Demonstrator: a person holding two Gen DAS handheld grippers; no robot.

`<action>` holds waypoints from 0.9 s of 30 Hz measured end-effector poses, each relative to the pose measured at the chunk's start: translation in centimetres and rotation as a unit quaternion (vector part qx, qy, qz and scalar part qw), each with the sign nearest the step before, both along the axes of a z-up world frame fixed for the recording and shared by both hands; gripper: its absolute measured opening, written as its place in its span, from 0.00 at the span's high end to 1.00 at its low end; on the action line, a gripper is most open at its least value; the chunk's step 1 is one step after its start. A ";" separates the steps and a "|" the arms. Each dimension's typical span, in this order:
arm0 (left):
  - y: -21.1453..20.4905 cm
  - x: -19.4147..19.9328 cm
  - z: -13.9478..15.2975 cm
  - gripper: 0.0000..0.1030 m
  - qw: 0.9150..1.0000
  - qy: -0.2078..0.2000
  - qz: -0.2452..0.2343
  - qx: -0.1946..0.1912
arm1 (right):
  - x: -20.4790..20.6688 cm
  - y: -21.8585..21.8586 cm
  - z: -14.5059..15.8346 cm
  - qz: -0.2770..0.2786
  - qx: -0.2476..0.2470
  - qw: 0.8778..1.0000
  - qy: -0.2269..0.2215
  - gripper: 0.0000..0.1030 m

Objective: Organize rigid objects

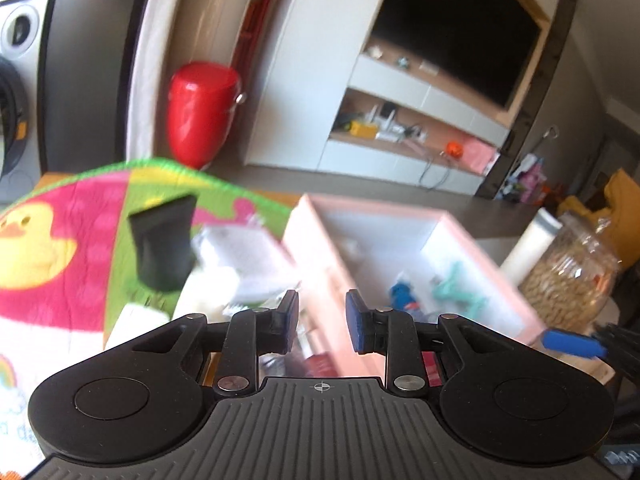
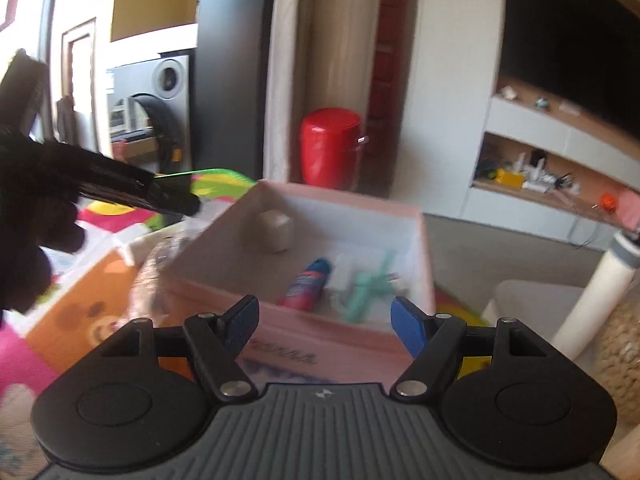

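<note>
Hovering both empty grippers, left gripper (image 1: 322, 322) narrowly parted and right gripper (image 2: 325, 326) spread wide, I face the pink box (image 2: 320, 344) already collecting the blue bottle (image 2: 308, 280) and teal clip (image 2: 366, 286).

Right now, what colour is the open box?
Pink outside, white inside; clearest in the right wrist view.

A lived-in home living room: a large dark flat television (image 1: 456, 32) set in a white-and-wood wall unit (image 1: 404, 128) with cluttered shelves, a front-loading washing machine (image 2: 160, 120) beyond, and a bright duck-print children's play mat (image 1: 52, 248).
</note>
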State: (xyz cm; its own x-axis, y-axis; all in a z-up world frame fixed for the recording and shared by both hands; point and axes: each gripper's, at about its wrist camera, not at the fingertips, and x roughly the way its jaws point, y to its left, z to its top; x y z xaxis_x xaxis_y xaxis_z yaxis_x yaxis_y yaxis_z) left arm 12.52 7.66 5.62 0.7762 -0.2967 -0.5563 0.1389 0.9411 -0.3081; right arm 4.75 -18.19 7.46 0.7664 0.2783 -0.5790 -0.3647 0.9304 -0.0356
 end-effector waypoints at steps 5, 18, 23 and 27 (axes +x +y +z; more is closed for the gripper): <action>1.2 2.7 -2.2 0.83 0.999 0.037 -0.009 -0.028 | -0.9 2.4 -1.6 0.034 0.018 0.998 0.049 0.29; -0.1 0.5 -3.2 0.76 0.992 0.033 -0.077 0.095 | -2.0 4.0 -4.5 0.051 0.003 0.993 0.103 0.29; 2.4 -2.6 -3.3 0.77 0.996 0.023 -0.050 0.073 | -2.2 4.7 -4.0 0.056 0.014 0.994 0.091 0.29; 6.5 -4.9 -3.2 0.80 0.998 0.011 -0.017 -0.057 | -1.6 7.2 -3.6 0.074 0.023 0.993 0.084 0.60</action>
